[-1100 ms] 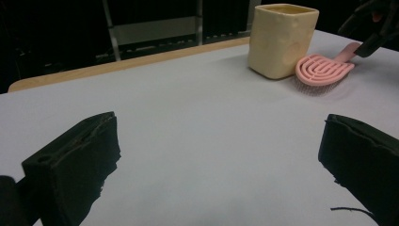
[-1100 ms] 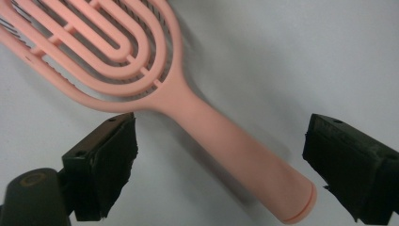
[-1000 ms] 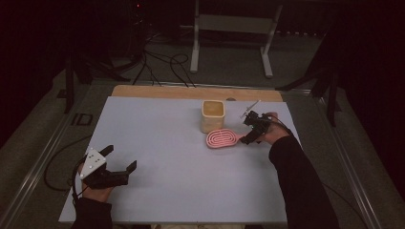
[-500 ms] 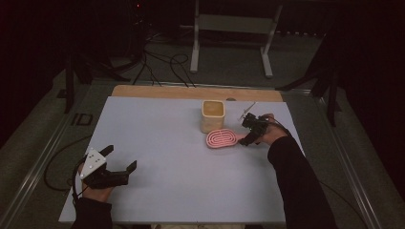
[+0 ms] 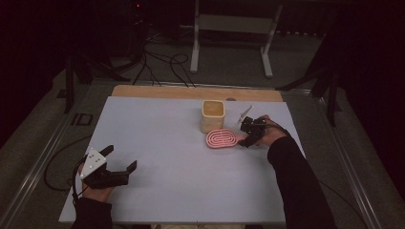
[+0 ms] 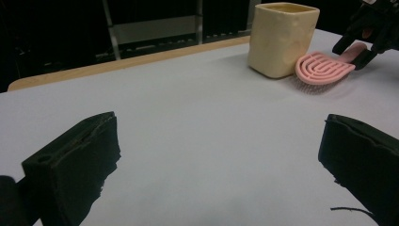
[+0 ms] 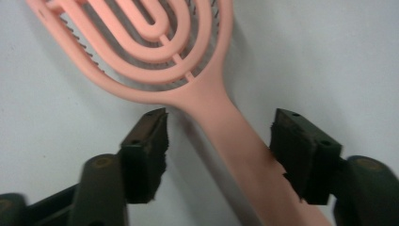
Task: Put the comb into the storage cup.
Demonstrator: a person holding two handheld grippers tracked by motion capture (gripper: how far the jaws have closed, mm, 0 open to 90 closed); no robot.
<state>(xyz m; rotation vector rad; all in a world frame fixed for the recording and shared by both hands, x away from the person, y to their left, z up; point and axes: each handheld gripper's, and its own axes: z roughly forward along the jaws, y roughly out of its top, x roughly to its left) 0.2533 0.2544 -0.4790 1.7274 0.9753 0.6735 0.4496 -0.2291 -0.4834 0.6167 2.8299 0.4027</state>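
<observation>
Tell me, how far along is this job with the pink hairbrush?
Early on. Done: the right gripper has reached the pink hairbrush and straddles its handle. In hand: its jaws have just been closing, but gaps remain beside the handle, so there is no grip yet. The brush lies flat on the table beside the cream cup. Left: gripping and moving it. The left gripper waits open.

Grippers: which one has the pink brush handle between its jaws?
The right gripper, straddling the pink brush handle; its jaws have just been closing. The left gripper has nothing between its open jaws.
</observation>
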